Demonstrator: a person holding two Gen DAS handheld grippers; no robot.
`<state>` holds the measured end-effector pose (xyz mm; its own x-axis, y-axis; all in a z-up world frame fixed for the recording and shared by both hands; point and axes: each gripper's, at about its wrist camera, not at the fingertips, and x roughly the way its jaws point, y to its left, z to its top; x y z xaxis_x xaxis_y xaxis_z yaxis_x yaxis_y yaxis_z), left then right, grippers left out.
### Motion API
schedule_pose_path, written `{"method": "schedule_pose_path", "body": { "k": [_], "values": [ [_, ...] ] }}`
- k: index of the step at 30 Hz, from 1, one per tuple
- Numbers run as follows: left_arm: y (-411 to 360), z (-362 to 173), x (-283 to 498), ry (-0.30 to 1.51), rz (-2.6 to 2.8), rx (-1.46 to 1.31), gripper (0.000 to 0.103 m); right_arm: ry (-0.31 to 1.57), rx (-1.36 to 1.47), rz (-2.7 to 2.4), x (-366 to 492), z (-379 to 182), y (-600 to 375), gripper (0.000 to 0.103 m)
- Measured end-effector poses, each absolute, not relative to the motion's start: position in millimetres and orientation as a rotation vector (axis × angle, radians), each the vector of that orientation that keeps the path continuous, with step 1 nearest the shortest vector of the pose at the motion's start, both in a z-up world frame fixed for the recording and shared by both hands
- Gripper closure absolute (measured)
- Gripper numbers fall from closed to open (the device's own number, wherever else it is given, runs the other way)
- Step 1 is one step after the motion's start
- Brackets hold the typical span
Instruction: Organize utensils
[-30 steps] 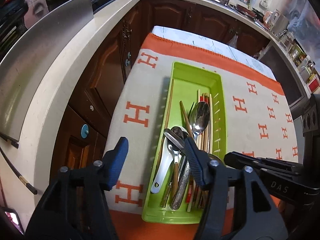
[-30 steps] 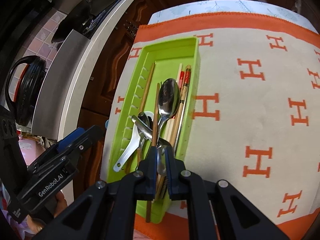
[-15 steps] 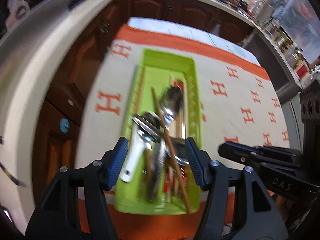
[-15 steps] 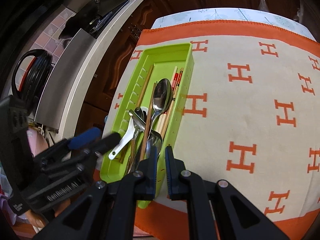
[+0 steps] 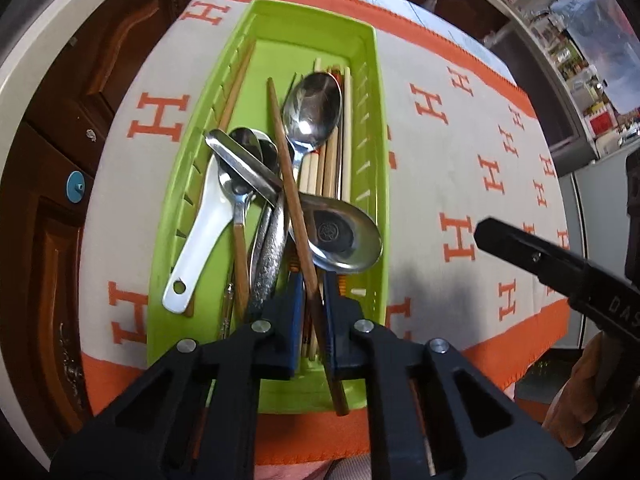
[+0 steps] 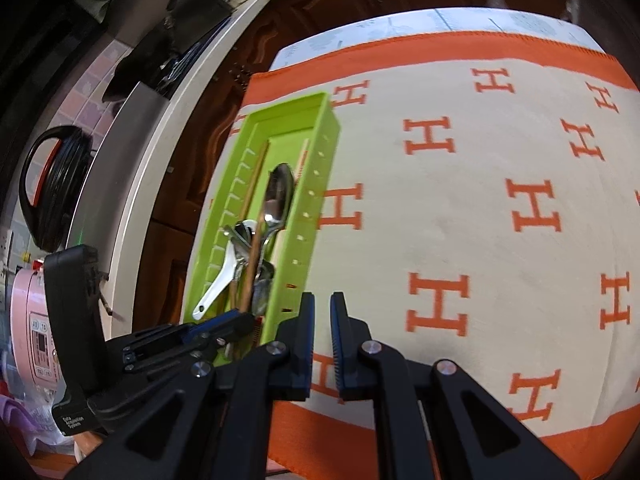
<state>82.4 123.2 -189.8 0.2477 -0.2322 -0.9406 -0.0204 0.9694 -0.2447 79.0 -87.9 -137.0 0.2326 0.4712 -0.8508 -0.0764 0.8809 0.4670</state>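
The left gripper (image 5: 310, 292) was down over the near end of the green utensil tray (image 5: 374, 92), its blue-padded fingers (image 5: 294, 300) clamped on a dark wooden chopstick (image 5: 290, 184) that lay diagonally across the heap of utensils, its near end jutting past the tray's near wall. The tray sat on an orange-bordered cloth patterned with H letters (image 5: 460, 128) spread over the bench. Inside the tray lay a white ceramic soup spoon (image 5: 200, 236) toward the left wall, a large steel spoon (image 5: 314, 106) with its bowl pointing away, a wide steel spoon (image 5: 342, 236) with its bowl against the right wall, and pale bamboo chopsticks (image 5: 330, 164) lying lengthwise under them. The right gripper (image 6: 322, 336) hung over the cloth just to the right of the tray (image 6: 316, 184), its fingers (image 6: 344, 340) nearly together with only a narrow gap between them and nothing held.
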Motion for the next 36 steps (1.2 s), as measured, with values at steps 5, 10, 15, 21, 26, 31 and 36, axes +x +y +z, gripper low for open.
{"method": "schedule_pose_path", "body": {
  "k": [5, 10, 15, 21, 26, 31, 36],
  "values": [
    [132, -186, 92, 1.274, -0.092, -0.209, 0.099, 1.291, 0.372, 0.388, 78, -141, -93, 0.095],
    [137, -194, 102, 1.317, -0.042, -0.214, 0.096, 1.280, 0.373, 0.399, 79, -139, -96, 0.095],
    [136, -185, 99, 1.280, -0.034, -0.204, 0.046, 1.266, 0.358, 0.408, 78, -136, -97, 0.095],
    [129, -166, 95, 1.226, -0.036, -0.209, 0.042, 1.254, 0.319, 0.415, 74, -134, -99, 0.095],
    [112, -151, 87, 1.196, -0.036, -0.173, 0.042, 1.230, 0.281, 0.403, 68, -127, -104, 0.095],
    [93, -129, 76, 1.130, -0.050, -0.147, 0.041, 1.187, 0.237, 0.379, 59, -113, -112, 0.095],
    [71, -101, 67, 1.060, -0.072, -0.107, 0.033, 1.137, 0.216, 0.366, 52, -89, -124, 0.094]
  ]
}}
